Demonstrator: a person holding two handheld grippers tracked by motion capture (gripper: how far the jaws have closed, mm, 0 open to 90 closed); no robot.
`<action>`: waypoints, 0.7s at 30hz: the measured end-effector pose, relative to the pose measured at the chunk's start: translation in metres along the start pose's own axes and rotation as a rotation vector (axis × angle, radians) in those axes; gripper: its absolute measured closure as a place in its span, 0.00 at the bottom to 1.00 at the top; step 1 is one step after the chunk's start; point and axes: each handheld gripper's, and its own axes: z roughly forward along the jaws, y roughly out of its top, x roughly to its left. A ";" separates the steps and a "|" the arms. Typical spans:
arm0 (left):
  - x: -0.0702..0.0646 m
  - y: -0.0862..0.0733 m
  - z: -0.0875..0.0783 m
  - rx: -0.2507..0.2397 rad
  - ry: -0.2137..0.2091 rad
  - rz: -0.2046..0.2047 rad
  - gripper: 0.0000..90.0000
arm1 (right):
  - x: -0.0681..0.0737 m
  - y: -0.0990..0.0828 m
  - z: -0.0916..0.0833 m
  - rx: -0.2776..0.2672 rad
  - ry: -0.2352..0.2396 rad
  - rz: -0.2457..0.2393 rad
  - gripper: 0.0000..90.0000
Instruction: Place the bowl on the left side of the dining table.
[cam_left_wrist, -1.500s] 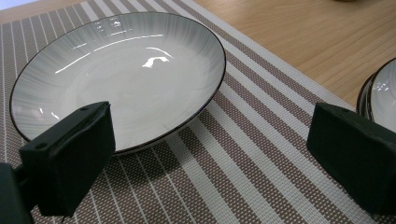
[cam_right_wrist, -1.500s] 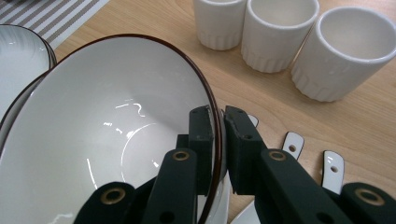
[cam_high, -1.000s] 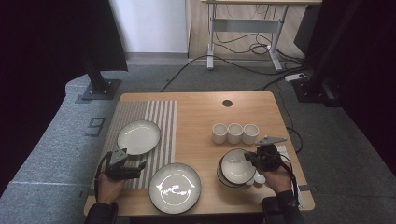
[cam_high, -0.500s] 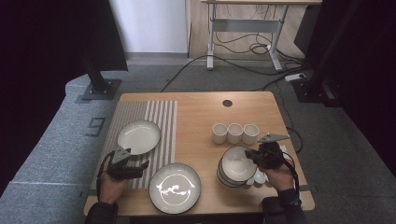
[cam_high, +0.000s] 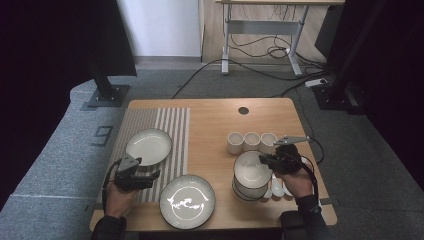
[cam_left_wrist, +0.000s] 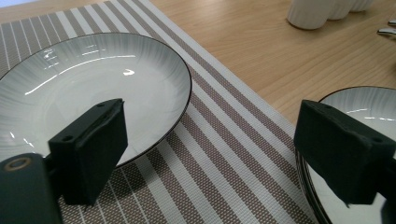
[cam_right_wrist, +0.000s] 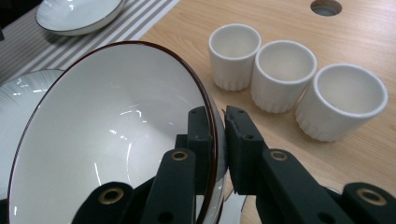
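A white bowl with a dark rim (cam_right_wrist: 107, 135) is tilted, its rim pinched between the pads of my right gripper (cam_right_wrist: 218, 135). From above, that bowl (cam_high: 251, 169) hangs just over a stack of like bowls (cam_high: 246, 193), and the right gripper (cam_high: 267, 162) is shut on its right edge. My left gripper (cam_high: 152, 174) rests open at the near left, over the striped placemat (cam_high: 175, 125). Its jaws (cam_left_wrist: 215, 140) stand wide apart with nothing between them. They point between a grey-white plate (cam_left_wrist: 88, 84) on the mat and a second plate (cam_left_wrist: 369, 107).
Three white ribbed cups (cam_high: 251, 141) stand in a row behind the bowls, close to the right gripper (cam_right_wrist: 280, 74). White spoons (cam_high: 277, 189) lie right of the stack. The second plate (cam_high: 187, 200) sits at the front edge. A round hole (cam_high: 243, 110) is in the tabletop at the back.
My right gripper has risen a little with the top bowl, which now tilts up off the stack. The left gripper has stayed where it was.
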 end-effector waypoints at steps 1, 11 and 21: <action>-0.001 0.001 0.000 0.002 -0.005 0.000 0.05 | 0.000 0.002 0.000 -0.002 0.004 0.000 0.90; -0.007 0.014 0.000 0.021 -0.024 0.010 0.01 | 0.001 0.016 0.006 0.005 0.027 0.002 0.89; -0.015 0.037 0.000 0.030 -0.046 0.041 0.03 | 0.002 0.031 0.015 0.009 0.045 -0.003 0.89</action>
